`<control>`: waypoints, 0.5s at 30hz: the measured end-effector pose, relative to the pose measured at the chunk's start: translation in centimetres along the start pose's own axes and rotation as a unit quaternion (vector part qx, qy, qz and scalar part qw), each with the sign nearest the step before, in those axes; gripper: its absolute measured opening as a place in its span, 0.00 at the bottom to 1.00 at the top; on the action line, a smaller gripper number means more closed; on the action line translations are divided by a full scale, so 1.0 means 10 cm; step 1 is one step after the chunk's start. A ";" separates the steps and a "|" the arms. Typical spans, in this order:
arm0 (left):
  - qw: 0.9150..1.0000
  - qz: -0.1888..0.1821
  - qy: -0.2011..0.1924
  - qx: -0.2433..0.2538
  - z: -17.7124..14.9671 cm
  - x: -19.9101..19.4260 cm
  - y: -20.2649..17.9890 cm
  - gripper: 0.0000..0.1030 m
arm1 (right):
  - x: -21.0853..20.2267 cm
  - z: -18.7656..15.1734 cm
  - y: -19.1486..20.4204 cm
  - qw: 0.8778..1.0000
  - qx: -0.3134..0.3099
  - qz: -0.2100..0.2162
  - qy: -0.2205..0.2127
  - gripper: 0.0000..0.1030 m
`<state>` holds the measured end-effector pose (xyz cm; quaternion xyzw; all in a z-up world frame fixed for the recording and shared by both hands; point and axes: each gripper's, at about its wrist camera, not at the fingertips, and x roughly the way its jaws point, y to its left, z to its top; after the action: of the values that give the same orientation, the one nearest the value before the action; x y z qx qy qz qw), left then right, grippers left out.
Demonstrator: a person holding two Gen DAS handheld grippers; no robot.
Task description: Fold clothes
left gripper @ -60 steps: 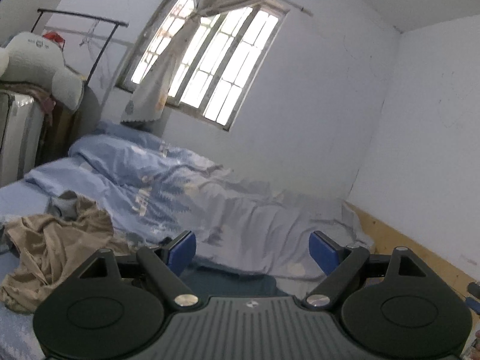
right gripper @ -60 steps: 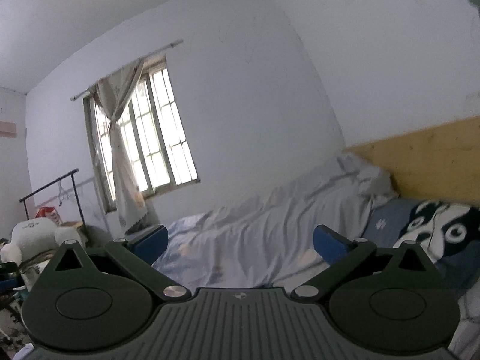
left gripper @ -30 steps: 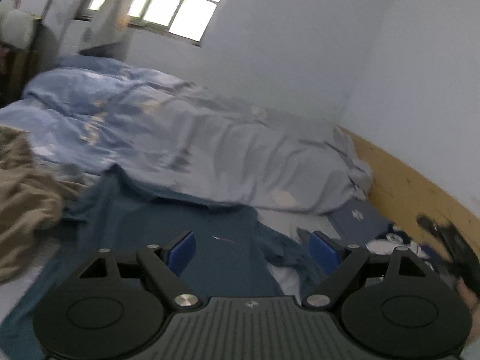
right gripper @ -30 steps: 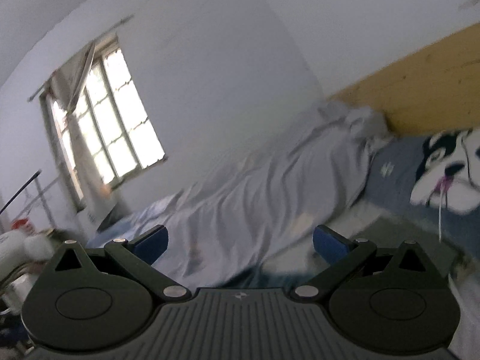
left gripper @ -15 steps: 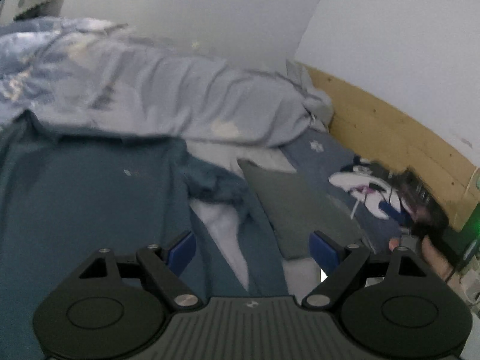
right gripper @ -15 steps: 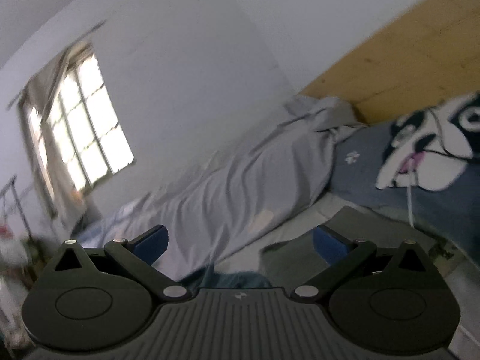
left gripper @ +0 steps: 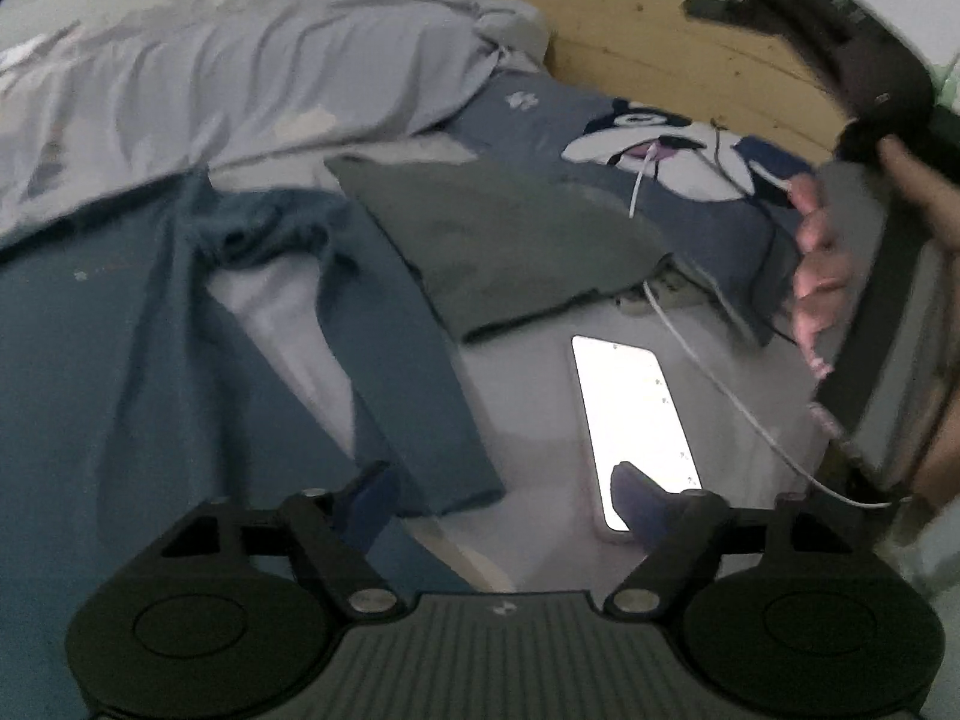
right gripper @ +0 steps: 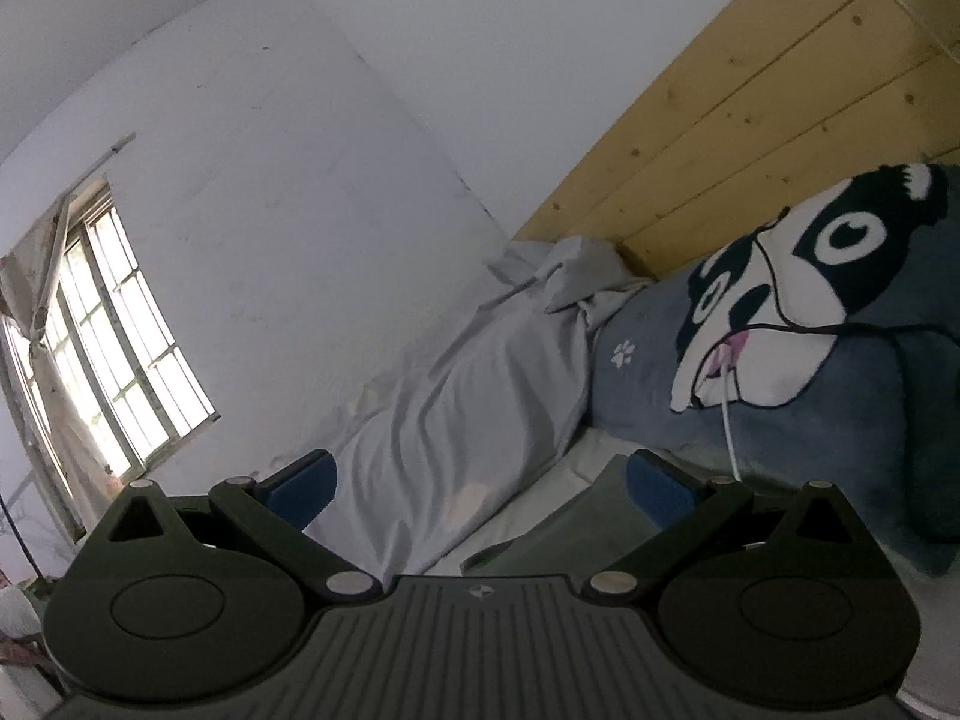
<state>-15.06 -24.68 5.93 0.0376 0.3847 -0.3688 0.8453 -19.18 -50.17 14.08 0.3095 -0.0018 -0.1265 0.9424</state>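
A blue long-sleeved shirt [left gripper: 120, 360] lies spread on the bed at the left of the left wrist view. One sleeve [left gripper: 402, 372] runs down toward me and its cuff ends just ahead of my left gripper [left gripper: 501, 501]. That gripper points down at the bed, jaws closing, and the cuff lies low between the fingers with no pad pressing on it. A folded dark grey garment [left gripper: 510, 240] rests beyond the sleeve. My right gripper [right gripper: 477, 480] is held level and open, with nothing between its fingers and the grey garment [right gripper: 540, 534] below it.
A phone [left gripper: 630, 408] with a lit screen lies on the sheet by my left gripper's right finger, with a white cable [left gripper: 720, 384] beside it. A dog-print pillow [right gripper: 780, 324], rumpled grey duvet [left gripper: 240, 78] and wooden headboard [right gripper: 750, 120] border the bed. A person's hand [left gripper: 822, 264] is at the right.
The left view has swung down and to the right, from the window and duvet to the shirt sleeve and phone, and its jaws have narrowed. The right view has rolled and drifted toward the pillow.
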 end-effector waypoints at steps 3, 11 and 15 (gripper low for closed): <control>0.999 0.006 0.003 -0.049 -0.04 0.12 0.08 0.54 | -0.04 0.04 -0.04 1.000 0.003 -0.003 0.001 1.00; 0.980 -0.001 -0.006 -0.198 -0.14 0.20 0.32 0.53 | -0.07 0.05 -0.05 1.000 -0.006 0.006 0.008 1.00; 0.974 -0.004 -0.018 -0.226 -0.17 0.26 0.38 0.53 | -0.08 0.05 -0.04 1.000 -0.016 0.008 0.012 1.00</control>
<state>-12.53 -22.86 2.10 -0.1624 0.4429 -0.2760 0.8374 -20.13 -50.59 14.32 0.2960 0.0086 -0.1150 0.9482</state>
